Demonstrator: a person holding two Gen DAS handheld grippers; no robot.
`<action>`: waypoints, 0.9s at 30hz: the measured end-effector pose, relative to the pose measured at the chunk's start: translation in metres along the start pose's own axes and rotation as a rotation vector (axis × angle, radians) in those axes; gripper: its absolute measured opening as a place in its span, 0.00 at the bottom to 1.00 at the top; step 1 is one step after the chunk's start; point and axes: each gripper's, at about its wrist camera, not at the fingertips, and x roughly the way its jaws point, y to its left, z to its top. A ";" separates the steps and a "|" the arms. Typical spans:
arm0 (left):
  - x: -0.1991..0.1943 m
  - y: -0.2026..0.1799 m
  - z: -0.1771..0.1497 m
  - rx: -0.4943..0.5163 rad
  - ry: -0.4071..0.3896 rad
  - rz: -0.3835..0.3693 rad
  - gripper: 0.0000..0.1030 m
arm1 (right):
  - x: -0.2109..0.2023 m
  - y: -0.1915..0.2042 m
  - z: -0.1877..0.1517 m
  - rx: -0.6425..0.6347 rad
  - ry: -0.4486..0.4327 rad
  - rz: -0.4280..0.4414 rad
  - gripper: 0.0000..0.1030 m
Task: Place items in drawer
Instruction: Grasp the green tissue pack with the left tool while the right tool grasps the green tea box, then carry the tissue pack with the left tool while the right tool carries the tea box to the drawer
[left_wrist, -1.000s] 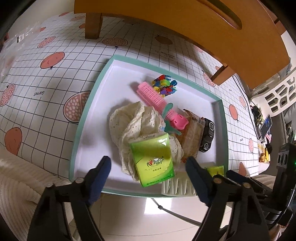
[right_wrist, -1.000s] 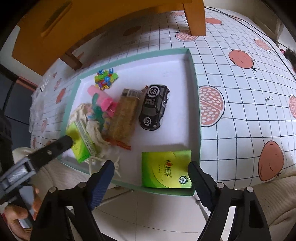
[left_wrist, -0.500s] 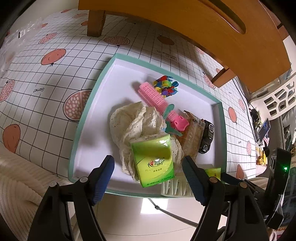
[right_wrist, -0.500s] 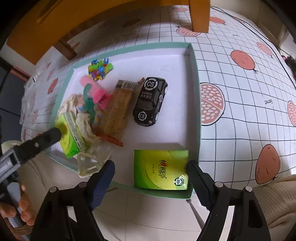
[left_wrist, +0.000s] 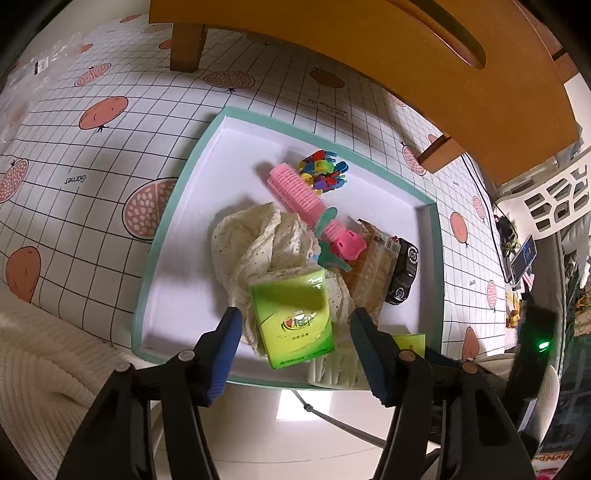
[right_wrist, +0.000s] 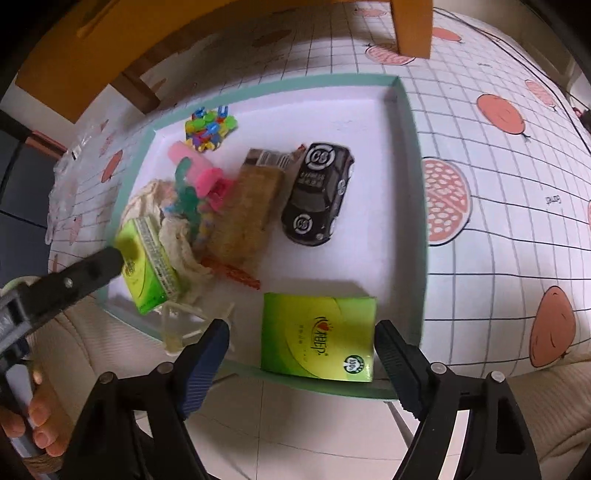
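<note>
Tongs on the left (left_wrist: 295, 328) stand wide around a green pack (left_wrist: 291, 317) lying on a cream cloth (left_wrist: 255, 236), and the right tongs (right_wrist: 301, 343) stand wide around a second green pack (right_wrist: 317, 336) at the near rim. Both packs lie in the teal-edged drawer (right_wrist: 413, 177), with a black toy car (right_wrist: 317, 192), a pink roller (left_wrist: 295, 192) and coloured clips (left_wrist: 323, 175). The drawer sits on a fruit-print table (left_wrist: 92, 147).
</note>
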 end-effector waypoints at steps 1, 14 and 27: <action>0.001 -0.001 0.001 0.001 0.004 0.008 0.60 | 0.005 0.002 0.000 -0.006 0.014 -0.017 0.79; 0.022 -0.014 0.006 0.008 0.063 0.113 0.52 | 0.007 0.010 0.005 -0.052 -0.041 -0.100 0.65; 0.022 -0.019 0.007 0.016 0.046 0.204 0.49 | -0.001 -0.006 0.015 0.040 -0.072 0.012 0.64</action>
